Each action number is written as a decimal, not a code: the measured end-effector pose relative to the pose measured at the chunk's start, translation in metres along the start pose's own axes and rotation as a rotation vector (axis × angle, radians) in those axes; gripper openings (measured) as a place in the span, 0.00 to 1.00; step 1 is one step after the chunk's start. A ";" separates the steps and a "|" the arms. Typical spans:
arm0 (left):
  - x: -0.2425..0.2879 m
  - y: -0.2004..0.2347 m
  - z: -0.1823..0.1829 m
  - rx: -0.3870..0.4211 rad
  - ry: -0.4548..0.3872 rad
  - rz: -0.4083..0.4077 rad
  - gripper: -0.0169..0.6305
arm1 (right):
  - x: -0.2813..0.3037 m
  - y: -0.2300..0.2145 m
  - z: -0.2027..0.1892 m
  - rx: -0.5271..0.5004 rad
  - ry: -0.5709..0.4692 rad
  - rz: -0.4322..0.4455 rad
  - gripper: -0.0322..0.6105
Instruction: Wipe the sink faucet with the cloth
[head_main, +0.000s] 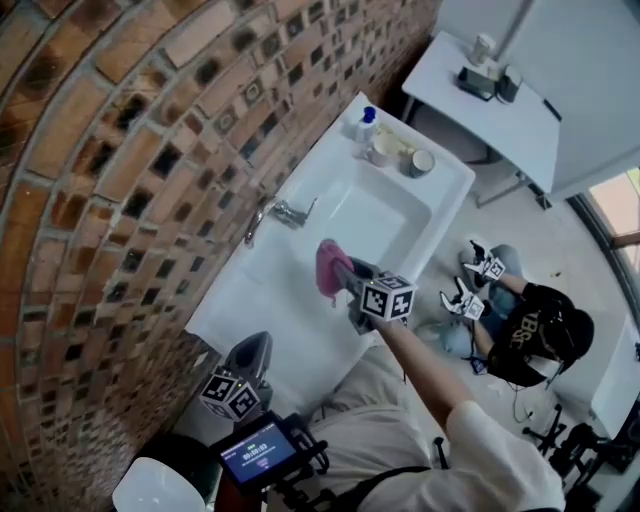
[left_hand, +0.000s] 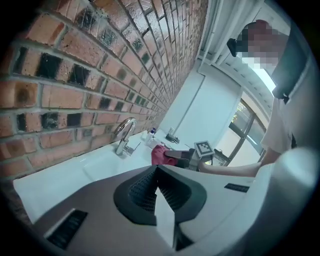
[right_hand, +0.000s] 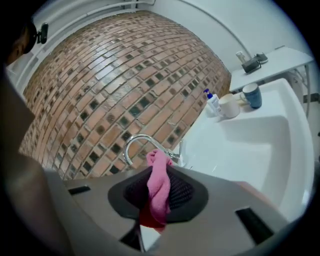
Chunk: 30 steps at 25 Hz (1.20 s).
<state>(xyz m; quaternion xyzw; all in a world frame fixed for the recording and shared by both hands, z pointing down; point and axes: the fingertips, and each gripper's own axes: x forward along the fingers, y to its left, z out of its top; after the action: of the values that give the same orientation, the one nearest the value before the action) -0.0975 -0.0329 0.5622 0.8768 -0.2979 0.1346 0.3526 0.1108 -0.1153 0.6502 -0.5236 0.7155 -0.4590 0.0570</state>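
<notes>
Left tool (left_hand: 158, 191): I see its jaws pressed together with nothing between them, low by the sink's (head_main: 300, 330) near end, close to the brick wall (head_main: 110, 180).
Right tool (head_main: 350, 282): pinching the pink cloth (right_hand: 160, 182), over the basin's near edge.
Cloth: bunched, hanging from the jaws, near the faucet (head_main: 281, 212) but apart from it.
Faucet: curved chrome, at the sink's wall-side edge.
Far corner: blue-capped bottle (head_main: 366, 122) and two cups (head_main: 421, 162).
</notes>
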 end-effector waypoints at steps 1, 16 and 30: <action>0.003 0.002 0.000 -0.002 0.003 0.005 0.03 | 0.010 -0.005 0.001 0.017 0.007 -0.004 0.16; 0.023 0.028 -0.006 -0.041 0.046 0.083 0.03 | 0.132 -0.109 -0.024 0.494 0.035 -0.140 0.16; 0.013 0.049 -0.017 -0.115 0.033 0.120 0.03 | 0.170 -0.107 -0.024 0.704 -0.020 -0.049 0.16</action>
<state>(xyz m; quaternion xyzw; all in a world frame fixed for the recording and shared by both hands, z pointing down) -0.1181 -0.0552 0.6063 0.8333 -0.3513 0.1526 0.3987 0.0962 -0.2405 0.8082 -0.4932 0.5002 -0.6735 0.2301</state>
